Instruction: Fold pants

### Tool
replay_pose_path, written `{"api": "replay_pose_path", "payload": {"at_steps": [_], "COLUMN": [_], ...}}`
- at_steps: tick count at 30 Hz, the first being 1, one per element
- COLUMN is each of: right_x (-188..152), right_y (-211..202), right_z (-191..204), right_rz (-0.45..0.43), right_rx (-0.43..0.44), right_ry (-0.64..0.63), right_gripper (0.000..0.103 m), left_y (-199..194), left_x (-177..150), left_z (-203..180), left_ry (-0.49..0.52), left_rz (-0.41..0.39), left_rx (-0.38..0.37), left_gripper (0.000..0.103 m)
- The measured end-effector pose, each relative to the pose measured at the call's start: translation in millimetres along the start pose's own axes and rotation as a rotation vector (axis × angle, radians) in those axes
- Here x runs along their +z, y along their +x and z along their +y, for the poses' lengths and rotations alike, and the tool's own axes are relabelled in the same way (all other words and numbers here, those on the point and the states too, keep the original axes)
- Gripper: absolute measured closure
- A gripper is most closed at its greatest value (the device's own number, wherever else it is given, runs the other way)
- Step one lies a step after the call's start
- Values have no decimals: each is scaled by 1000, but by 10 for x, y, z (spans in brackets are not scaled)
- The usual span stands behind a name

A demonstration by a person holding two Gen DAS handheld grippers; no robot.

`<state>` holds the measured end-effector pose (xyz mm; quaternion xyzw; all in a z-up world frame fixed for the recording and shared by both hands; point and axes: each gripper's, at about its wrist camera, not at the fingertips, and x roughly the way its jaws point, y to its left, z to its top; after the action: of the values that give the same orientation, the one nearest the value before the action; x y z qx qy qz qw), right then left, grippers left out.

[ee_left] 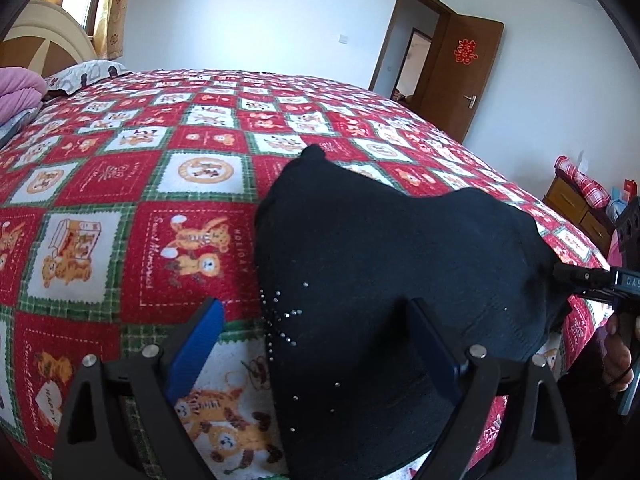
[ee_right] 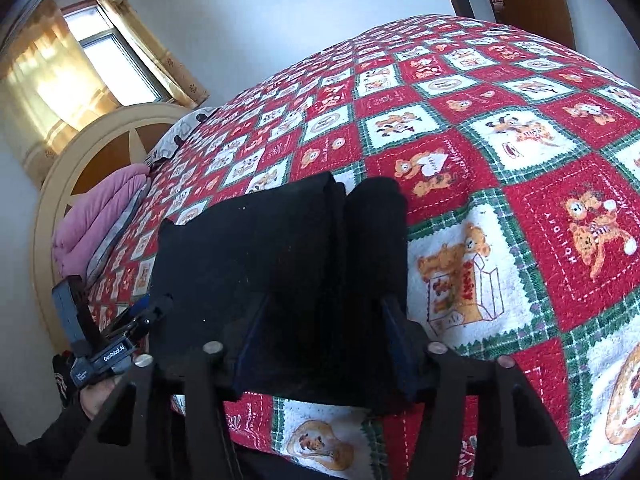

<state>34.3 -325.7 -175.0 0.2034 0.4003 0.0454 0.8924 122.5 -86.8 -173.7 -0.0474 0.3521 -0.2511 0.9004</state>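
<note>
The black pants (ee_left: 392,264) lie folded into a compact bundle near the front edge of the bed; small rhinestones dot their left side. In the right wrist view the pants (ee_right: 280,248) show two folded legs side by side. My left gripper (ee_left: 316,320) is open, its blue fingers (ee_left: 200,336) straddling the left edge of the bundle just above it. My right gripper (ee_right: 324,312) is open over the near edge of the pants, its fingers either side of the fabric. It also shows at the right edge of the left wrist view (ee_left: 576,276), its tips at the bundle's right edge.
The bed is covered by a red, white and green teddy-bear quilt (ee_left: 160,184). Pink bedding (ee_left: 20,92) and a pillow lie by the headboard. A wooden cabinet (ee_left: 576,208) stands beside the bed, and an open brown door (ee_left: 464,72) is behind.
</note>
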Motion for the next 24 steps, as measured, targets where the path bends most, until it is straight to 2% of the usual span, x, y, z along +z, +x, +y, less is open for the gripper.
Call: {"api": "replay_pose_path", "payload": {"at_steps": [4,5,7,10,11,12,15,24], "right_x": [28,25,-19,-83,-77,-57,-48,8], "right_y": [-126,-115,-4,85,55,1,-64,-224], "right_z": [33,58,100,98,107,129,166,222], "right_rz": [-36,-23,17,36,27,11,-11,-50], "right_rx": [-23,-12,-43,-83,-74,-49,-1,-8], "right_ry": [-11,-17,-44,-63,-67,-69,-71,-92], "right_gripper": [55,55,55,72,81,86,88,89], "left_y": [-1,5,5,-1,2,7,9,12], "left_x": [-7,-10,-13,-15,-15,-15,-16,-11], "left_z": [7,9,-6,-14,-6,4,6,11], "left_ry": [2,1,10,17,16,12,17,16], "left_rz": [-2,-2,-4,-2,-3,-1,-1,4], "left_rx": [4,5,12,21,25,23,26,20], "left_gripper": [8,8,8,5,5,5,5,4]}}
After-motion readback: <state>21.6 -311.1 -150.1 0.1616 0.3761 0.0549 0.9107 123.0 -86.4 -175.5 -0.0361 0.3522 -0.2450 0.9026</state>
